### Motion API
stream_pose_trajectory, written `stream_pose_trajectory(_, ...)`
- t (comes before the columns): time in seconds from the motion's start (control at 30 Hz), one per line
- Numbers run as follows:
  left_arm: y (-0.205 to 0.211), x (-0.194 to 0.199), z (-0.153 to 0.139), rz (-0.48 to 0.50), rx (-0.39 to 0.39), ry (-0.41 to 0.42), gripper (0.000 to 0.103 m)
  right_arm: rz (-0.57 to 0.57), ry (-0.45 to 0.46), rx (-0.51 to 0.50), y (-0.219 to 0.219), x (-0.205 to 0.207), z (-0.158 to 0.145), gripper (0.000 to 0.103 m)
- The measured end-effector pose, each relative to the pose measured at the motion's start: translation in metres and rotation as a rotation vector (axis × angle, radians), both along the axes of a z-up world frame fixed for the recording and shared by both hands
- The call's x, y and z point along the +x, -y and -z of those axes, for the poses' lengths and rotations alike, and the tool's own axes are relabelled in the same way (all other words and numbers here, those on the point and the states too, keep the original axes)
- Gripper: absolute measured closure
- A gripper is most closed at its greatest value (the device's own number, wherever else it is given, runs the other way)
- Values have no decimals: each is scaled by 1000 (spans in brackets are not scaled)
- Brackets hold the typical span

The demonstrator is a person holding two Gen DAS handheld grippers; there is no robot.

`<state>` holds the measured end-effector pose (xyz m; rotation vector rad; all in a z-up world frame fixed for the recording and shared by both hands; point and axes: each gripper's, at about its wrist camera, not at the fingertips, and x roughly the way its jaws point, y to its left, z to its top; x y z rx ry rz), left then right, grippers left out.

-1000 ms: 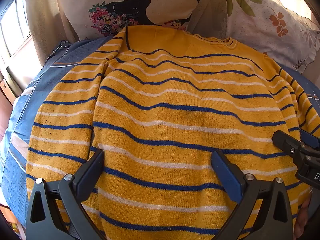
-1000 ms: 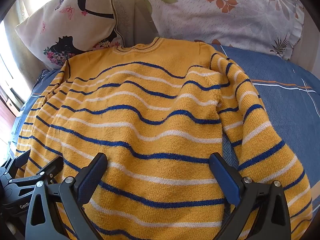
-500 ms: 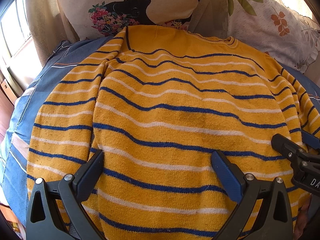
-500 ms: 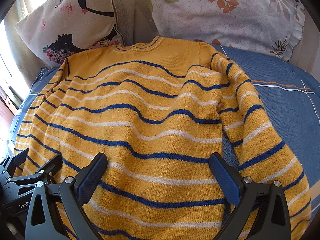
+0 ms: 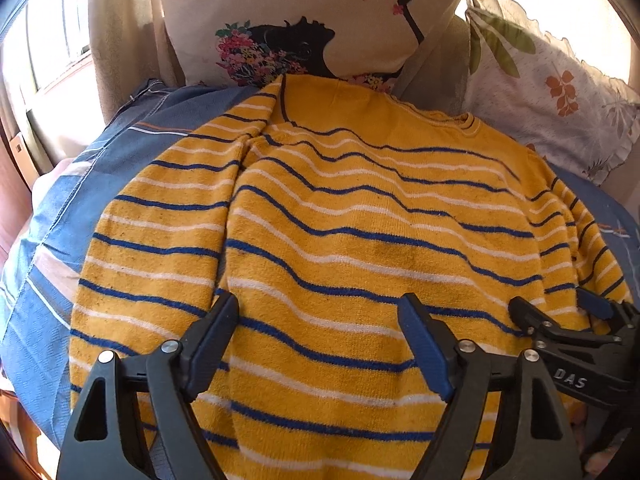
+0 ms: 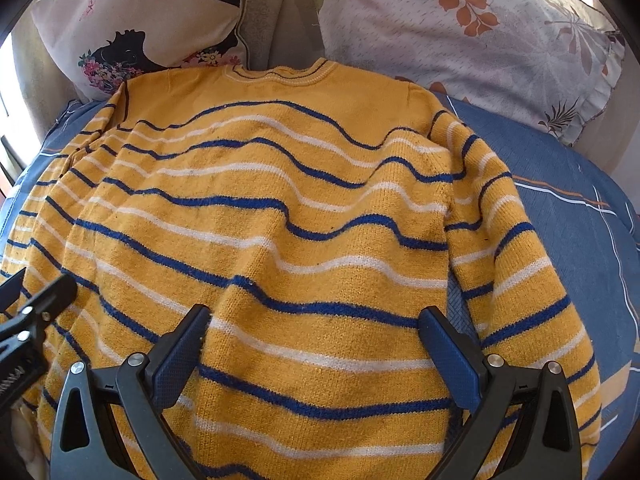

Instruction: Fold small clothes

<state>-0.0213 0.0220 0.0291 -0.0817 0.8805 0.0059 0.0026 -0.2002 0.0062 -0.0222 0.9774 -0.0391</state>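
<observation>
While the sweater [image 6: 304, 240] lies spread across the bed [image 6: 580, 240] with its collar up by the pillows [image 6: 480, 40] at the head, nothing about it looks folded yet — body flat, stripes rippled where the knit has bunched a little. On its right side the sleeve [image 6: 532, 280] runs down beside the body with a strip of blue bedcover showing between them; on the left side the other sleeve [image 5: 160, 240] lies tight against the body, reaching toward the left edge of the bed. So I'd judge the job to be at its very start: both sleeves have to come in, and then the body has to be doubled over.

Both tools sit low over the hem end. In its own view the left tool [image 5: 320, 344] has its jaws apart over the lower body of the sweater, having just been narrowing, with knit between them but no pad visibly pressing it — not a pinch as far as I can see. The right tool [image 6: 316, 352] stands spread wide over the lower right part of the body, gripping nothing.

What I can't make out: the hem itself is cut off behind the tool bodies in both views, so whether it lies straight is anyone's guess. The cuffs run out of frame, and the curved lens bends the bed's edges, which makes the sweater's true squareness hard to call.
</observation>
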Motion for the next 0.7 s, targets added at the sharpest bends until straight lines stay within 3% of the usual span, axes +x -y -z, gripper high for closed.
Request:
stream_pose_trajectory(0.07,-7,-15,-17,-15,-22,54,22,-3,36,-32,-4,1,-1,0)
stream_pose_trajectory(0.13,-11,-30,-33,-26,-8,123,22,-3,-2,-24,-4,1,-1,0)
stream_pose_trajectory(0.23,-16,-47,-50,-28,0,187,21,36,24,-46,-1,-6,-12,1)
stream_pose_trajectory(0.37,-23,-56,-64,-36,-11,239,11,40,265,19,10,-43,-61,1)
stream_pose_trajectory(0.47,-24,-60,-72,-43,-8,281,9,24,413,38,17,-68,-98,0)
stream_pose_trajectory(0.5,-24,-62,-74,-37,-13,292,9,-12,403,69,20,-68,-104,0)
stream_pose_trajectory(0.6,-23,-62,-71,-6,-28,286,9,-59,185,196,43,-40,-99,1)
stream_pose_trajectory(0.67,-22,-59,-66,-1,-25,264,9,13,60,192,62,-14,-83,11)
stream_pose_trajectory(0.7,-22,-58,-62,2,-28,251,9,36,28,171,71,-3,-77,25)
